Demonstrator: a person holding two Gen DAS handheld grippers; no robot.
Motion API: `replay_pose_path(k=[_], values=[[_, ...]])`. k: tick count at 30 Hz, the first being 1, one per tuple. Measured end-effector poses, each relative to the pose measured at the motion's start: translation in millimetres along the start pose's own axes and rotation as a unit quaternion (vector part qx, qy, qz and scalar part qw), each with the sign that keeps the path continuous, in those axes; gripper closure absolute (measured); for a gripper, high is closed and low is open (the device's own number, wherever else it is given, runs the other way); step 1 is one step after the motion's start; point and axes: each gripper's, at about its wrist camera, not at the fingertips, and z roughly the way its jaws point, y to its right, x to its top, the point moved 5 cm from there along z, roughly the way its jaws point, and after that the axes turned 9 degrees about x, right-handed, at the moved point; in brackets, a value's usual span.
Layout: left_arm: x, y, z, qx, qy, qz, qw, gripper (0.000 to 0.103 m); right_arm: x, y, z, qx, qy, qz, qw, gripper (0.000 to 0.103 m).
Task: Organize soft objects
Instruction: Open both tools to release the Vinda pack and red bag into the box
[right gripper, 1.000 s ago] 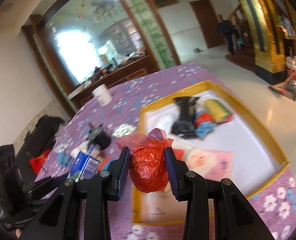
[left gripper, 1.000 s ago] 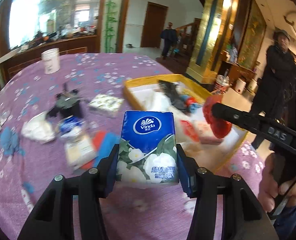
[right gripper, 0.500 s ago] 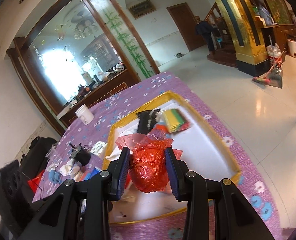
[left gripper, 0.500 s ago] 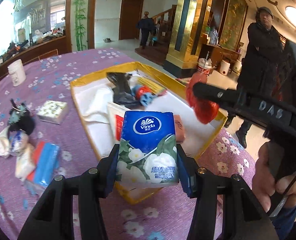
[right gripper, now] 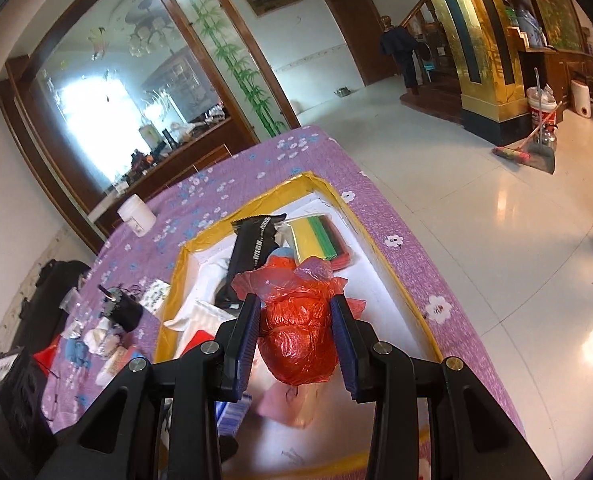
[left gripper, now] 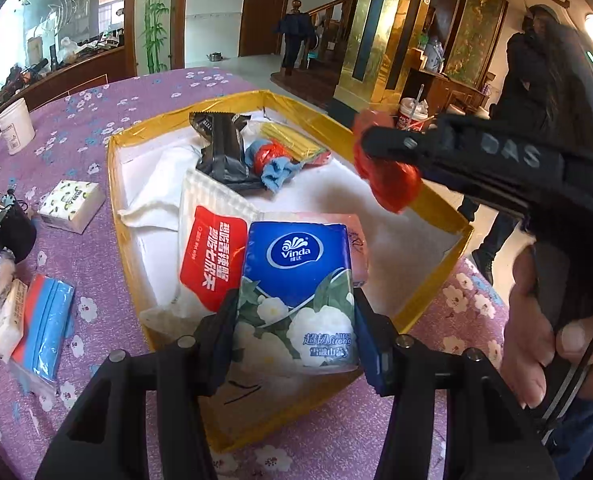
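My left gripper point(left gripper: 295, 322) is clamped on the blue tissue pack point(left gripper: 296, 292), held above the near end of the yellow-rimmed tray point(left gripper: 436, 280). My right gripper point(right gripper: 295, 334) is clenched on a crumpled red bag point(right gripper: 298, 340), also over the tray. More packs point(left gripper: 72, 205) lie on the purple cloth point(left gripper: 96, 264) left of it.

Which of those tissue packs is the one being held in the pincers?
The blue Vinda tissue pack, clamped in the left gripper above the yellow box. The white pack lies untouched on the purple cloth.
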Motion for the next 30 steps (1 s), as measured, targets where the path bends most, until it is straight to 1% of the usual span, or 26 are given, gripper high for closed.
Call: replay_pose_path(k=[5,6,11,15,16,17,19,23,26,30], values=[[-2.8,1.0,4.3,0.005,0.001,0.006,1.0000,0.051,0.2,5.2,21.3,-0.029,-0.019,-0.008,0.999,0.064],[-3.3,1.2,5.1,0.006,0.001,0.009,0.9999,0.051,-0.7,6.5,23.0,-0.033,-0.021,-0.008,0.999,0.062],[-6.6,3.7,6.4,0.003,0.002,0.011,0.9999,0.051,-2.0,6.2,26.7,-0.044,-0.022,-0.017,0.999,0.061],[-8.8,4.2,5.0,0.001,-0.001,0.010,0.9999,0.050,-2.2,6.8,29.0,-0.040,-0.021,-0.014,0.999,0.053],[-8.9,3.5,2.9,-0.001,0.002,0.009,1.0000,0.046,-2.4,6.5,27.6,-0.036,-0.019,-0.013,0.999,0.053],[-8.9,2.6,1.6,-0.002,0.004,0.007,1.0000,0.038,-2.5,5.7,25.9,-0.033,-0.016,-0.014,0.999,0.052],[-7.7,-0.6,-2.8,-0.003,0.011,-0.001,0.9999,0.030,-2.1,6.2,21.0,-0.032,-0.006,-0.009,0.999,0.049],[-4.8,-5.0,-15.2,0.000,0.025,-0.004,0.9997,0.030,-3.6,-1.8,8.4,-0.018,0.011,-0.006,1.000,0.049],[-2.7,-9.6,-26.9,-0.006,0.032,-0.010,0.9994,0.029,-9.2,-13.1,-5.7,0.000,0.024,-0.006,1.000,0.049],[-0.1,-27.6,-47.6,-0.003,0.047,-0.024,0.9986,0.029,-18.1,-27.6,-15.1,0.020,0.031,-0.003,0.999,0.049]])
